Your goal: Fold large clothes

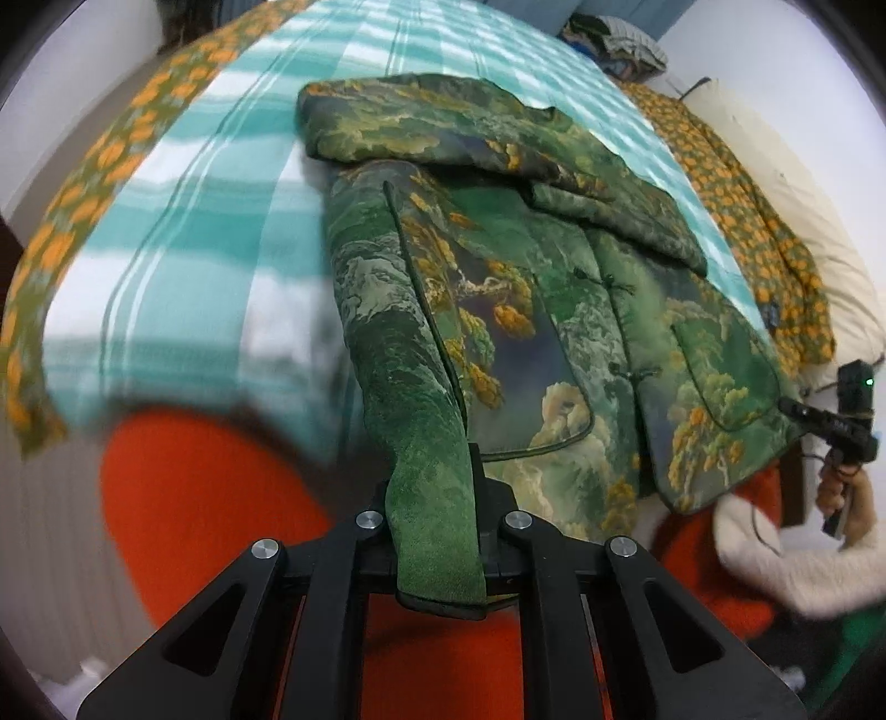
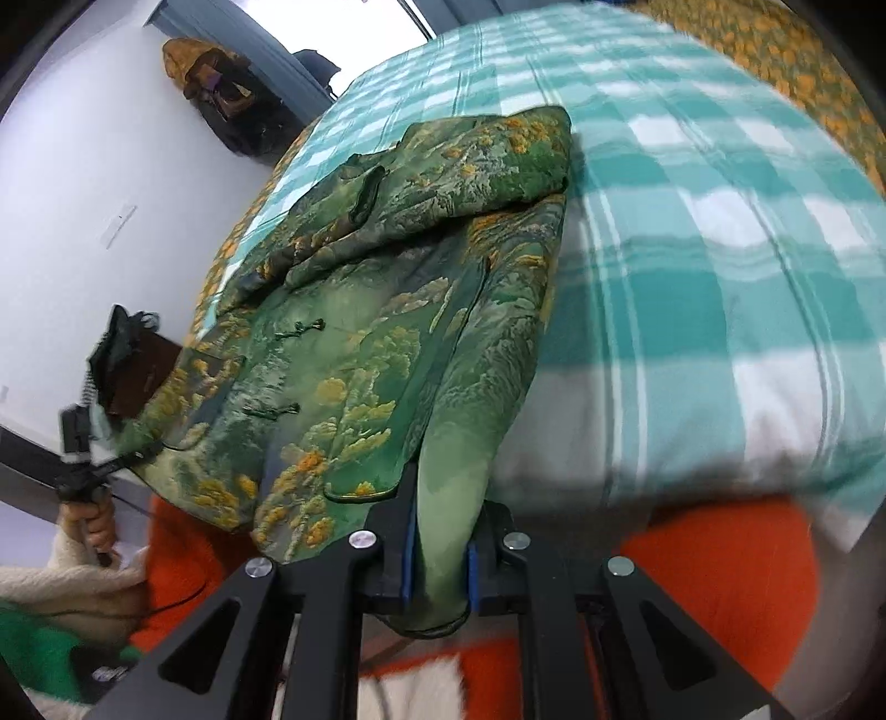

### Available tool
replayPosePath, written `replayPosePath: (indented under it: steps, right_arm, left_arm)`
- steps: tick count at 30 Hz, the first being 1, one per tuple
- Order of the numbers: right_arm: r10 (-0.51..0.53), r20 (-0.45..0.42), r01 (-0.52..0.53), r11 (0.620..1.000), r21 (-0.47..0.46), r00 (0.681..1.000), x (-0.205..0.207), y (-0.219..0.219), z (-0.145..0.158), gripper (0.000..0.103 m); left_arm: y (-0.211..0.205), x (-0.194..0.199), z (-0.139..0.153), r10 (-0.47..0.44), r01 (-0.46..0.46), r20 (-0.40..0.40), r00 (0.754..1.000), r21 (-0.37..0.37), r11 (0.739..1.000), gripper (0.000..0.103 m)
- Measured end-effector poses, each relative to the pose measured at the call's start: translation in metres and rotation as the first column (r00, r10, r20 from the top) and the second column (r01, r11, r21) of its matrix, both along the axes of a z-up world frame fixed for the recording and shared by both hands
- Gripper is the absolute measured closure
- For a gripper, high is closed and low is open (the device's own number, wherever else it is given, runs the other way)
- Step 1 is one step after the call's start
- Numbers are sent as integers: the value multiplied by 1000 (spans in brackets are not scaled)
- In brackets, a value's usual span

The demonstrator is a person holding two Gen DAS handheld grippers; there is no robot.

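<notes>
Both grippers clamped on the hem of a green jacket on the bed

The bed [image 1: 183, 232], under a teal-and-white checked cover, carries the jacket [image 1: 554, 310], whose sleeves lie folded across its chest, while its near hem is pulled up off the cover. The left view shows a pile of clothes [image 1: 620, 41] past the bed's far end and a cream pillow [image 1: 819, 232] along the side; the right view shows instead a bag [image 2: 221, 99] hanging on the white wall. The left gripper [image 1: 437, 554] is shut on one hem corner, the right gripper [image 2: 440, 565] shut on the other, cloth between its blue pads [image 2: 407, 559]. Each view catches the other gripper small at its edge, held in a hand [image 1: 847, 498] with a fleecy cream sleeve
</notes>
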State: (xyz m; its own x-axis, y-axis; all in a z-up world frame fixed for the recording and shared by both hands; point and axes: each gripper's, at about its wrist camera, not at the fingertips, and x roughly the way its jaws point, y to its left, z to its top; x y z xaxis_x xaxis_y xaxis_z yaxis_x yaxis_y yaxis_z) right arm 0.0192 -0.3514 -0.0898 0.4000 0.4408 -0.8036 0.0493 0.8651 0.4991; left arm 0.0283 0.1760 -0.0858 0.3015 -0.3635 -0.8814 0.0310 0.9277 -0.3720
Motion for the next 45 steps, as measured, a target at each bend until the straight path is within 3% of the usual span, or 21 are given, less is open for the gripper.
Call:
replayPosePath:
  steps: [2, 5, 8, 11, 15, 20, 22, 23, 24, 25, 27, 28, 30, 33, 37, 41, 45]
  right_arm:
    - [-13, -16, 14, 995, 95, 1000, -17, 0, 11, 89]
    - [-49, -1, 48, 968, 247, 999, -26, -7, 33, 90]
    - [-94, 63, 70, 948, 312, 994, 3, -23, 55, 90]
    - [-146, 152, 91, 944, 317, 978, 62, -38, 70, 90]
    - [-215, 223, 141, 942, 306, 951, 156, -55, 61, 90]
    - [-243, 249, 227, 969, 92, 937, 245, -44, 18, 90]
    - [-267, 206, 259, 964, 65, 941, 264, -42, -9, 88]
    - [-295, 167, 287, 955, 71, 941, 272, -44, -26, 83]
    - [-324, 133, 315, 945, 87, 937, 275, -47, -38, 72]
    - [-349, 114, 337, 935, 109, 930, 277, -48, -44, 66]
    - [-402, 111, 380, 908, 178, 909, 272, -52, -51, 57]
    - [-409, 126, 378, 901, 212, 904, 269, -54, -47, 50]
    - [-398, 168, 359, 907, 219, 902, 262, -54, -35, 16]
    - [-365, 256, 344, 931, 125, 895, 244, -51, -11, 15]
    - [-269, 347, 299, 954, -34, 899, 201, -36, 4, 15]
    - [-189, 366, 260, 953, -155, 911, 153, -22, -3, 15]
    - [-133, 370, 224, 950, -216, 920, 139, -20, -2, 15]
  left_arm:
    - [9, -19, 18, 2, -4, -24, 1000, -55, 998, 94]
    - [22, -18, 53, 33, -30, 18, 999, -132, 991, 94]
    - [35, 21, 90, 64, -38, 132, 989, -193, 980, 94]
    - [47, 86, 107, 107, -63, 236, 966, -186, 981, 94]
    - [59, 190, 84, 226, -172, 254, 941, -217, 961, 94]
    - [35, 262, 33, 239, -224, 259, 936, -86, 971, 84]
    - [28, 275, 11, 247, -237, 251, 936, -71, 969, 67]
    - [30, 271, 4, 254, -242, 252, 934, -78, 967, 61]
    - [32, 270, 0, 266, -251, 254, 930, -88, 964, 45]
    - [37, 263, 0, 287, -272, 264, 921, -93, 958, 28]
    - [44, 254, 5, 329, -312, 294, 897, -104, 944, 9]
    - [52, 244, 9, 353, -331, 315, 881, -123, 935, 7]
    - [64, 232, 14, 372, -348, 324, 870, -133, 928, 7]
    - [74, 206, 17, 390, -369, 331, 859, -128, 921, 7]
    - [74, 173, 5, 371, -362, 321, 871, -89, 928, 7]
    - [58, 159, -5, 284, -296, 308, 908, -8, 955, 7]
    - [49, 173, 8, 229, -253, 353, 907, 25, 967, 7]
